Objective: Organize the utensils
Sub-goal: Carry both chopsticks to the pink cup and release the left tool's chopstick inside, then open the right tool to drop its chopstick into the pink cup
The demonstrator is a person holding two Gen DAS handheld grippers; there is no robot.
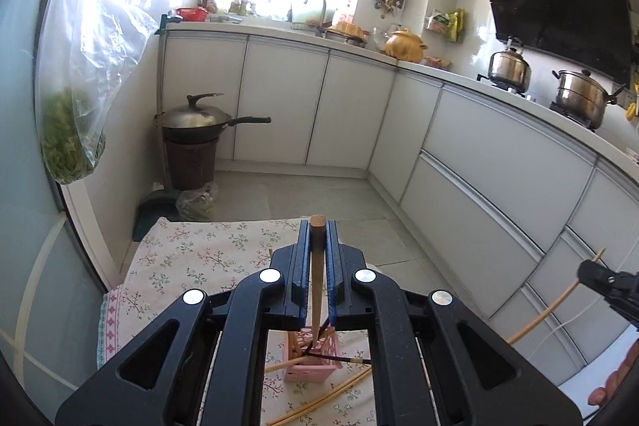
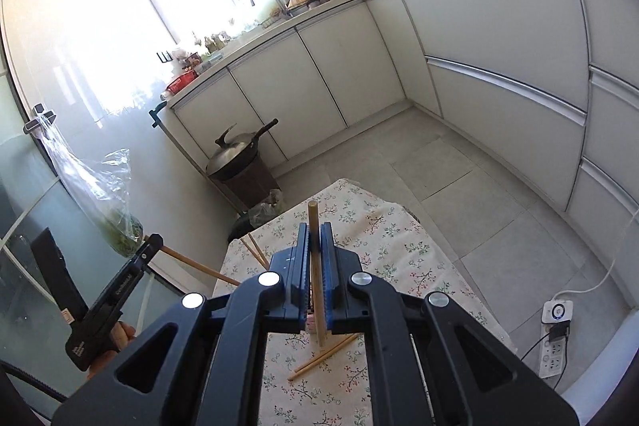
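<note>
While each hand-held gripper, left (image 1: 318,232) and right (image 2: 315,232), is clamped on a chopstick (image 1: 317,266), next comes lowering both into the pink holder (image 1: 315,360).

We see a brown wooden chopstick (image 1: 317,266) clamped between the left fingers (image 1: 303,266), its blunt end poking past their tips. A paler chopstick (image 2: 314,266) sits likewise between the right fingers (image 2: 329,266). Below the left fingers a pink slotted holder (image 1: 309,366) stands with chopsticks inside; a loose pair (image 2: 323,356) lies beneath the right fingers.
</note>
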